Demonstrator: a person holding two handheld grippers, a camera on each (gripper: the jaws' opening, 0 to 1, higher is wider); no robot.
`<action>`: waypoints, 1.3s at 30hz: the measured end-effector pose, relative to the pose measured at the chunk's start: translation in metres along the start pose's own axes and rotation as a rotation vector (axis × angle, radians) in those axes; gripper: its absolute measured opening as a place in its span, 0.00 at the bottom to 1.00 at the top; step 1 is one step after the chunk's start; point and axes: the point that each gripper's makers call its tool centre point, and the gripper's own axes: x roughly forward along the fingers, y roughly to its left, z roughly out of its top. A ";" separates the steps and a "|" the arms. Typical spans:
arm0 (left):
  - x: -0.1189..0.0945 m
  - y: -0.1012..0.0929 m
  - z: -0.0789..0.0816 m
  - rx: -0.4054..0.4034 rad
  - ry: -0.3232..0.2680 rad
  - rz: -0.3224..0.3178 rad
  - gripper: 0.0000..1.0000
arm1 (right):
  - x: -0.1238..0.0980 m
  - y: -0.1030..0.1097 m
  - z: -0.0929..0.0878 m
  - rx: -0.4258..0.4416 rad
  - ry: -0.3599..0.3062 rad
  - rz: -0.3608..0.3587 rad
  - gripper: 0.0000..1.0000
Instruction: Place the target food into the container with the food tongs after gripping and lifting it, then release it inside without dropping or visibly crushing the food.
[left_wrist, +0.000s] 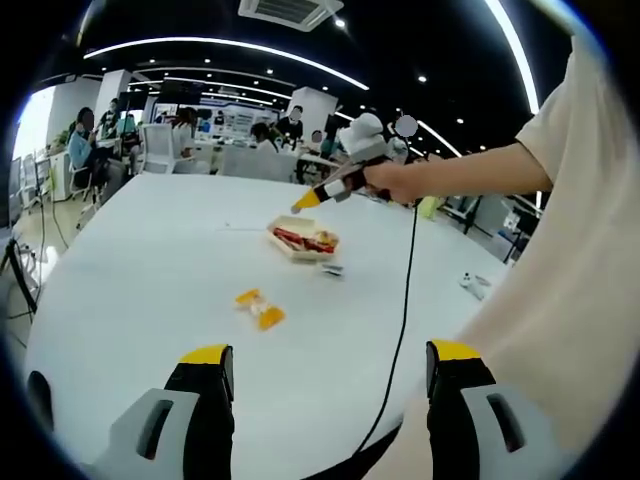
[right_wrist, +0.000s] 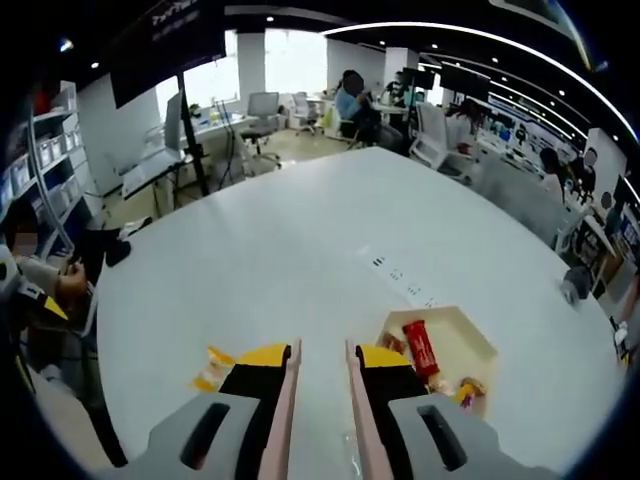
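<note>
A pale open container (left_wrist: 303, 243) sits mid-table holding red food. A yellow food piece (left_wrist: 260, 308) lies on the table in front of it. My left gripper (left_wrist: 330, 365) is low, near the table edge, jaws wide apart with nothing between them. A hand holds my right gripper (left_wrist: 318, 195) above the container. In the right gripper view, my right gripper (right_wrist: 320, 350) has its jaws close together, shut on pale tong arms (right_wrist: 285, 400) along their inner faces. The container (right_wrist: 470, 340) with a red piece (right_wrist: 420, 347) lies just right of the jaws. The yellow food (right_wrist: 210, 368) peeks out left of them.
A black cable (left_wrist: 405, 300) runs across the white table (left_wrist: 150, 260) from the right gripper to the near edge. A small dark item (left_wrist: 333, 270) lies beside the container, another small object (left_wrist: 474, 285) further right. People and chairs surround the table's far side.
</note>
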 end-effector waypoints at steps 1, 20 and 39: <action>-0.001 0.000 0.000 0.000 0.000 0.000 0.78 | 0.000 0.003 0.000 0.002 0.000 0.002 0.25; -0.025 0.014 -0.011 0.010 0.012 -0.028 0.79 | 0.019 0.079 -0.021 0.067 0.030 0.058 0.26; -0.043 0.016 -0.023 -0.008 0.007 0.000 0.78 | 0.043 0.132 -0.048 0.053 0.102 0.141 0.26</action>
